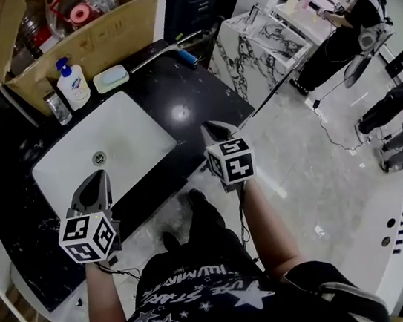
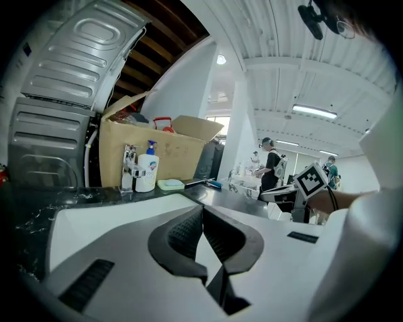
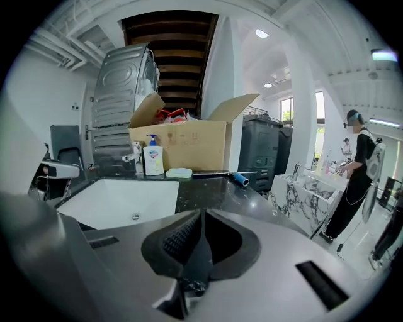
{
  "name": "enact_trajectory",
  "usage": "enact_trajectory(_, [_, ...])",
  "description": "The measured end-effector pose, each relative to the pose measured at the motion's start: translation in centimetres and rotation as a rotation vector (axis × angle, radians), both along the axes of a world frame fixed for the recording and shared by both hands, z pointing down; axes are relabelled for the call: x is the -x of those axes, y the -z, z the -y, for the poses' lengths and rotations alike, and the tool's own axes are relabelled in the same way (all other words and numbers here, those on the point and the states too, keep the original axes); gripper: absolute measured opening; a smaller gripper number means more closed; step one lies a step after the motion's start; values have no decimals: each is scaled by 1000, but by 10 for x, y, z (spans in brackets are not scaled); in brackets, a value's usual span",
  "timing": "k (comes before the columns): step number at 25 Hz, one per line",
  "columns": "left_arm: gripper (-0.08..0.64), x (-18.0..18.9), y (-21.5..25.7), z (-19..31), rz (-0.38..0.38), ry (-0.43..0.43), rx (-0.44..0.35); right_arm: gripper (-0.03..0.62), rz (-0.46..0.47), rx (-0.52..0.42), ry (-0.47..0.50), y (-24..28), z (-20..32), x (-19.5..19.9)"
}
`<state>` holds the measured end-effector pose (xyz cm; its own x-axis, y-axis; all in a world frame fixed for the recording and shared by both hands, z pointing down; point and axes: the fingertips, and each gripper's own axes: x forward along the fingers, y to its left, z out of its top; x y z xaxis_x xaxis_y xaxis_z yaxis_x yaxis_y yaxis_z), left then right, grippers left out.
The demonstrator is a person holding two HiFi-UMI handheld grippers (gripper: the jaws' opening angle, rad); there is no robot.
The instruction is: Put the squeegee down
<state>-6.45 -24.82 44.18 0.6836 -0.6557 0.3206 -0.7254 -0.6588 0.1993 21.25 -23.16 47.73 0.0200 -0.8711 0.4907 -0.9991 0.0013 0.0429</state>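
The squeegee (image 1: 176, 54), a metal bar with a blue handle, lies on the black counter (image 1: 177, 100) at its far right, beside the cardboard box. It also shows in the right gripper view as the squeegee (image 3: 232, 177) and small in the left gripper view as the squeegee (image 2: 209, 183). Neither gripper touches it. My left gripper (image 1: 97, 178) hangs over the sink's near edge, its jaws shut and empty (image 2: 202, 210). My right gripper (image 1: 211, 126) is off the counter's near right corner, well short of the squeegee, also shut with nothing in it (image 3: 201, 214).
A white sink (image 1: 128, 122) is set in the counter. Behind it stand a faucet (image 1: 58, 106), a soap bottle (image 1: 70, 84), a pale soap dish (image 1: 111, 78) and an open cardboard box (image 1: 100, 36). A marble unit (image 1: 259, 43) and a person (image 1: 350, 25) are to the right.
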Motion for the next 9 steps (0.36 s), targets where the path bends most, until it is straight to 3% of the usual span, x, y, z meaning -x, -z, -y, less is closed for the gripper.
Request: enact_trajectory(9, [20,17,-3,-11,-10,-6,13,55,-10,-1,49,4,-7,31])
